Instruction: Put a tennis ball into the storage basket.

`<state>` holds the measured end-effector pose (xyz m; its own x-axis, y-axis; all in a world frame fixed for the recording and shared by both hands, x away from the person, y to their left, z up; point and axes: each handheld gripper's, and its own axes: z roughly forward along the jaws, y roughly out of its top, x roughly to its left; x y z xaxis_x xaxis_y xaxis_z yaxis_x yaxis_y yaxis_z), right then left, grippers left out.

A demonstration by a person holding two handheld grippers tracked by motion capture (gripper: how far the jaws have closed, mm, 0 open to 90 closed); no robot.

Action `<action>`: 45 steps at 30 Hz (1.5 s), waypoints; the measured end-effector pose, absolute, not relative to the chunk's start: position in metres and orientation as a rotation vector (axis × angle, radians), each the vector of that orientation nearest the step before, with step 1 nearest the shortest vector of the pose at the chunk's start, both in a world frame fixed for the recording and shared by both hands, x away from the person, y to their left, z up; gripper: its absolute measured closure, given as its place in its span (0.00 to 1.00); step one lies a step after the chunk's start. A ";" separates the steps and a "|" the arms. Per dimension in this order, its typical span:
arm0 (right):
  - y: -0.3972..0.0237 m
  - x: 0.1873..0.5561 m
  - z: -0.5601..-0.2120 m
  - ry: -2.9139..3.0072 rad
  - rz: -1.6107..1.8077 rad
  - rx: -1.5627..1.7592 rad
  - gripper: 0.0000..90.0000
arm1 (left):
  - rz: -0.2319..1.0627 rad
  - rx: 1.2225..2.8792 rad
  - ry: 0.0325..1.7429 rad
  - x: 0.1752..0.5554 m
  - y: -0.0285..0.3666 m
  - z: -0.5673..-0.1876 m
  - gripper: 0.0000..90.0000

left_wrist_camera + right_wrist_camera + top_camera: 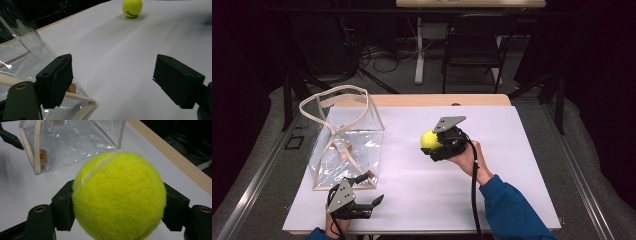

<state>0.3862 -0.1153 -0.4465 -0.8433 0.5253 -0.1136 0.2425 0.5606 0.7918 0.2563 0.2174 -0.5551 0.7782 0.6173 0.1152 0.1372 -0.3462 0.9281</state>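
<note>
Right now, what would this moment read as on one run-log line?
right gripper: shut on tennis ball | left gripper: open, holding nothing, beside clear bag | bag: upright on white sheet

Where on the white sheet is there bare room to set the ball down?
Bare: the white sheet right of the right gripper, which holds the tennis ball; also the middle strip between the ball and the clear bag. Crowded: the near-left corner, where the left gripper sits by the bag.

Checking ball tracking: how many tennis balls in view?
1. The tennis ball sits clamped in the right tool, mid-table, right of the clear bag. None visible inside the bag.
</note>
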 end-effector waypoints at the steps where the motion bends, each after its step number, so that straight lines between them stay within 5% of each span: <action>1: -0.115 0.387 -0.445 2.457 1.172 0.627 0.30 | 0.555 1.888 0.575 0.256 0.217 -0.555 0.18; 45: -0.092 0.410 -0.420 2.504 1.138 0.585 0.30 | 0.552 1.884 0.575 0.257 0.217 -0.555 0.18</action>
